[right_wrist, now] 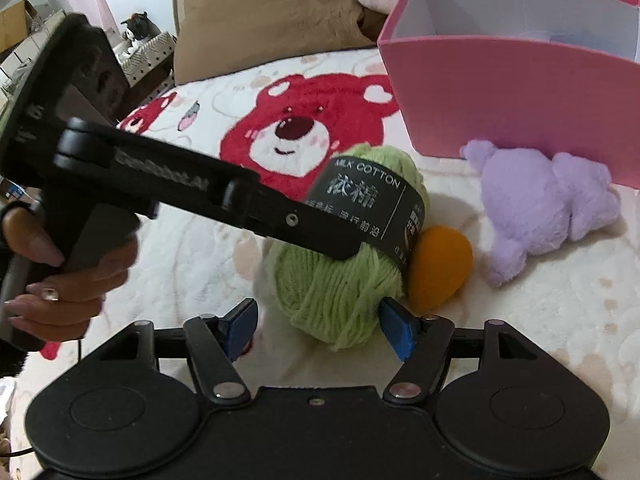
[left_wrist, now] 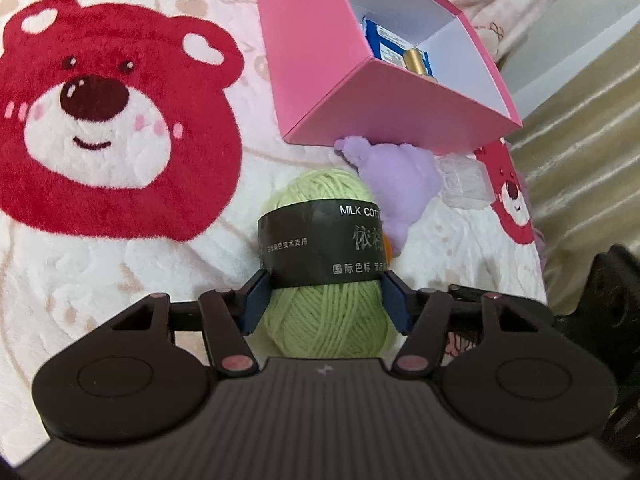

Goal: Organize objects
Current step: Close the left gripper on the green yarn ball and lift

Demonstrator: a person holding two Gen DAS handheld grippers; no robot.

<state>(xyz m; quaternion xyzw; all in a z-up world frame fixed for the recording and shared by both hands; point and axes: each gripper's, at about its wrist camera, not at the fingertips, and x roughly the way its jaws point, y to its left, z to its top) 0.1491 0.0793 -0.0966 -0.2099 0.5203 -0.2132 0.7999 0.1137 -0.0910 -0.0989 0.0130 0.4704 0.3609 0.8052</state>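
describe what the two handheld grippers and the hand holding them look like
Both are matte black with round pivot discs, pinkish or silver rivets and blue finger pads. The left gripper has a ribbed body, a pistol handle and raised lettering along its finger; the right gripper matches. The bare hand has pale decorated nails.

yarn ball (left_wrist: 320, 312): soft green spun fibre, matt dark paper band | box (left_wrist: 320, 92): smooth pink card, white inside | plush toy (right_wrist: 540, 204): fuzzy lilac cloth | blanket (left_wrist: 100, 280): fleecy, embossed pile | left gripper (left_wrist: 324, 300): matt black plastic
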